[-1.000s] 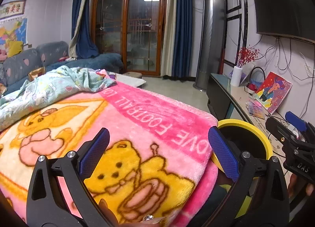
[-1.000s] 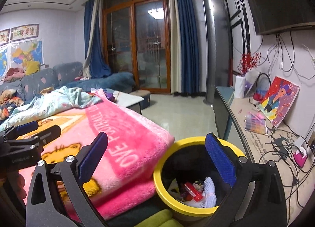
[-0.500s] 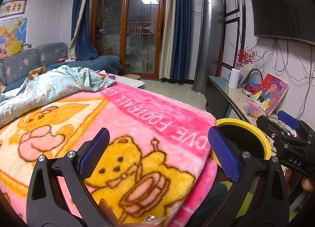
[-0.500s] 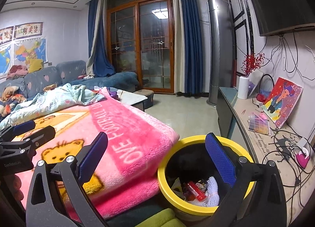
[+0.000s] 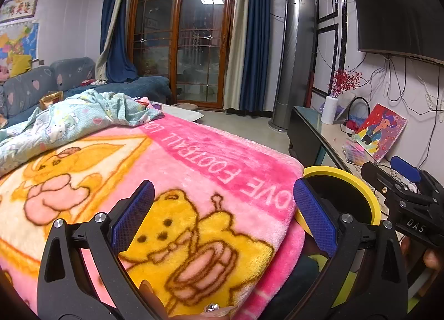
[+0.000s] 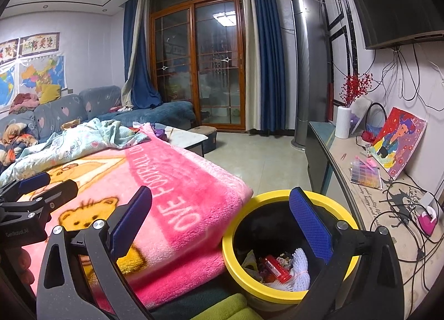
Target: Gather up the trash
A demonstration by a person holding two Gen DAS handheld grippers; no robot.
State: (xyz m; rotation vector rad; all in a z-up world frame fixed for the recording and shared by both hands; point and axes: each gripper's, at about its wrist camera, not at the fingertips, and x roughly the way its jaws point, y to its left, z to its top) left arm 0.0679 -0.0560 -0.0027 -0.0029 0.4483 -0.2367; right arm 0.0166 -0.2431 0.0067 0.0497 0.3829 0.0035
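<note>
Both our left gripper (image 5: 222, 217) and right gripper (image 6: 219, 220) are spread and empty; collected trash (image 6: 280, 267) lies in the yellow-rimmed bin (image 6: 241, 217), lower right. Spotting nothing more on the pink blanket (image 6: 177, 181), we risk snagging its plush.

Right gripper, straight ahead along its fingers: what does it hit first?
Probably nothing close. The open right gripper points over the corner of the fluffy pink cartoon blanket and the yellow-rimmed black trash bin, toward bare tiled floor. Depth is unclear, so treat this as tentative.
</note>
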